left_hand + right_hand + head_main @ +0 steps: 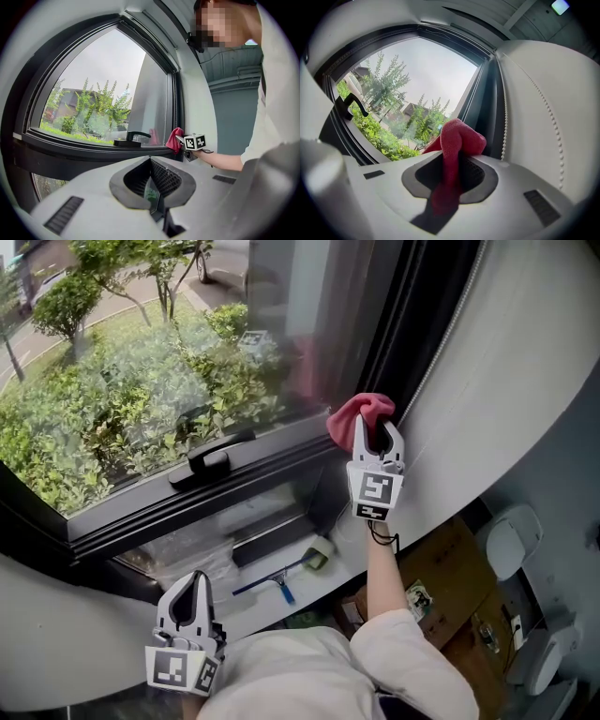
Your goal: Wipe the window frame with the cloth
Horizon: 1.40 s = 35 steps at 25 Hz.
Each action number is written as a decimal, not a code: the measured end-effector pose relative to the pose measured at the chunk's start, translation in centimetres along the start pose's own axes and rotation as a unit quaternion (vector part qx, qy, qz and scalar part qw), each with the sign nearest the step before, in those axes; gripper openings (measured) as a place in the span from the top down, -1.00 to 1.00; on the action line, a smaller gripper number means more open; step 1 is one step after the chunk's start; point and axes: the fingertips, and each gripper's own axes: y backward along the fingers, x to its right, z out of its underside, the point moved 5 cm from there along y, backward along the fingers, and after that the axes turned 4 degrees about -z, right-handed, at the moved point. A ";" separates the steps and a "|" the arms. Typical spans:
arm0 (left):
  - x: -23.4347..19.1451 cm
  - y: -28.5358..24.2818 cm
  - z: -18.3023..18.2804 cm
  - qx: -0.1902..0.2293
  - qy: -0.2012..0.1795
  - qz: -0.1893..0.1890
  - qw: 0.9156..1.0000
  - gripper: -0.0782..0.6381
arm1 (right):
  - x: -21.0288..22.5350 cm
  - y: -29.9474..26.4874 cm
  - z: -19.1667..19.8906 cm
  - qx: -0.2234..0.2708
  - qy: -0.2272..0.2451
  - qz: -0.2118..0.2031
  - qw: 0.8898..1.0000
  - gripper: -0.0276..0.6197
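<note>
A red cloth is bunched in my right gripper, which is shut on it. The cloth presses into the right corner of the dark window frame, where the lower rail meets the upright. From the right gripper view the cloth sticks up out of the right gripper, right against the frame upright. My left gripper hangs low at the left, well below the sill, shut with nothing in it. The left gripper view shows the left gripper pointing toward the cloth from a distance.
A black window handle sits on the lower rail left of the cloth. A bead chain hangs along the white wall at the right. Below the window lie a blue squeegee and a cardboard box. Bushes show outside the glass.
</note>
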 end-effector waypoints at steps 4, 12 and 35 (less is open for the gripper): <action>0.3 0.3 0.0 -0.001 -0.001 0.000 1.000 0.76 | -0.4 0.2 0.7 -0.006 0.000 -0.003 1.000 0.63; 0.5 1.0 0.1 0.000 -0.004 -0.004 1.000 0.76 | -1.3 0.8 2.9 -0.027 -0.001 -0.009 1.000 0.63; -1.1 2.5 -2.3 0.028 -0.044 -0.063 0.997 0.76 | -1.1 1.3 5.4 -0.040 -0.038 -0.012 0.998 0.63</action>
